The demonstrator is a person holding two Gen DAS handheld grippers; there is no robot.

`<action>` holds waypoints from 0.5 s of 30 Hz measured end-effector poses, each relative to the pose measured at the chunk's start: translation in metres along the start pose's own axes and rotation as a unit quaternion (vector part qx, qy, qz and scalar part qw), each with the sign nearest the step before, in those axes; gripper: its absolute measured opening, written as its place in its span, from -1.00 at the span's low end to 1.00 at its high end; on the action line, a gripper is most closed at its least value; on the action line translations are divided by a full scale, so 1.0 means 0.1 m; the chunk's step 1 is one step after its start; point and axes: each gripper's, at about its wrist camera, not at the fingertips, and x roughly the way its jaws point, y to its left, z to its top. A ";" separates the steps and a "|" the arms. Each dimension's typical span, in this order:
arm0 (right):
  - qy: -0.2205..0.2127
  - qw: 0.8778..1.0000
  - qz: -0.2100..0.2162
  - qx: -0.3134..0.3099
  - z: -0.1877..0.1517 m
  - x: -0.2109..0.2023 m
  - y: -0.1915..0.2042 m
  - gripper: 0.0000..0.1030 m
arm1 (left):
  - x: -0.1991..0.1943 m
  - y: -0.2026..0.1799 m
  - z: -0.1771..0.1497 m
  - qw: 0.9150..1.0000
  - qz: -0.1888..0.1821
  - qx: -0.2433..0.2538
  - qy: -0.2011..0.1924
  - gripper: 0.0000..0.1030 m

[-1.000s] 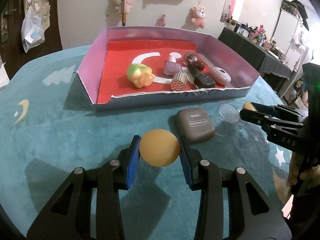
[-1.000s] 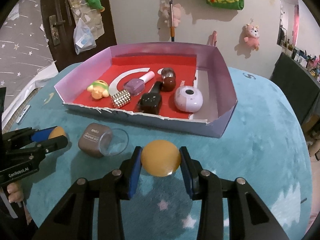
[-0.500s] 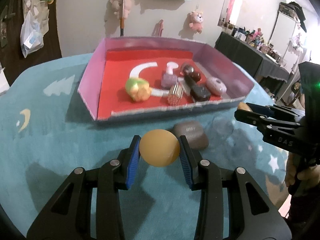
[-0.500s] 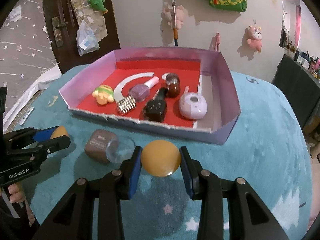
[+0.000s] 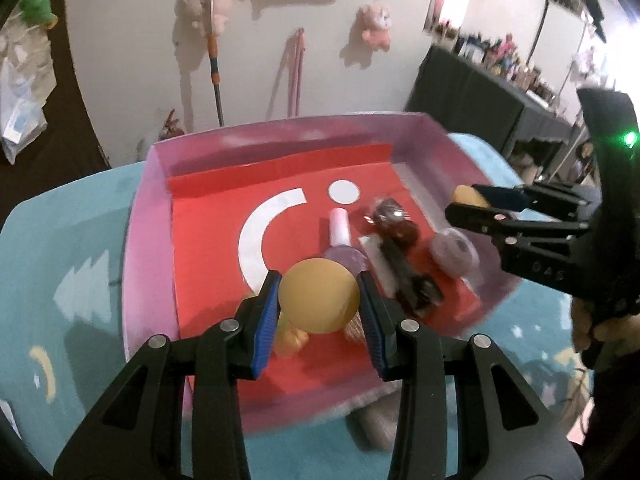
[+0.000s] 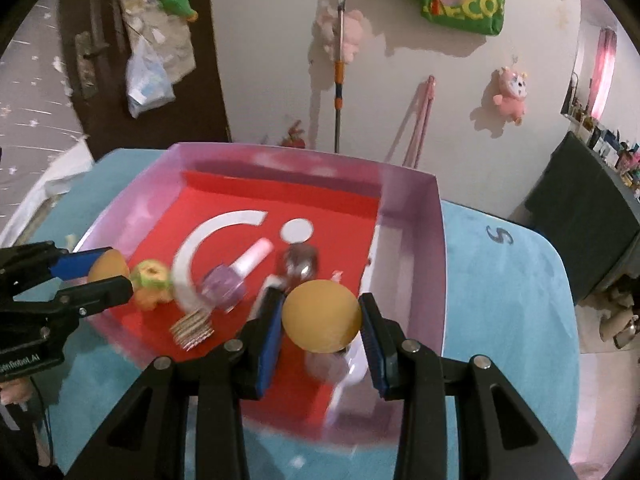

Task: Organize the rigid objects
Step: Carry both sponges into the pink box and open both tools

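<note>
Over tray (image 5: 148,240) | left claw (image 5: 319,301), right claw (image 6: 321,317) each clamp an orange ball | red floor bare at rear

Dim indoor light, bright glare upper right, strong motion blur, fisheye bending, dark vignetted corners.

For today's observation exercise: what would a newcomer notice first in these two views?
An orange ball clamped in the left hand-held gripper, and a second orange ball in the right hand-held gripper, both above the pink box. On its red floor lie a purple nail polish bottle and other small items.
</note>
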 end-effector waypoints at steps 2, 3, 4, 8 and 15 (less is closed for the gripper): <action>0.027 1.000 -0.005 0.003 0.11 0.18 -0.06 -0.23 | 0.21 0.03 0.09 1.000 0.004 0.005 0.025 -0.30; 0.038 0.999 -0.007 0.005 0.15 0.25 -0.08 -0.23 | 0.31 0.05 0.13 0.999 0.006 0.006 0.039 -0.30; 0.046 0.999 -0.011 0.008 0.18 0.30 -0.09 -0.23 | 0.35 0.07 0.13 0.999 0.007 0.007 0.046 -0.30; 0.078 0.997 -0.030 0.004 0.29 0.49 -0.13 -0.23 | 0.53 0.13 0.22 0.997 0.017 0.010 0.069 -0.30; 0.109 0.993 -0.037 -0.006 0.35 0.67 -0.16 -0.23 | 0.69 0.16 0.32 0.996 0.025 0.010 0.090 -0.30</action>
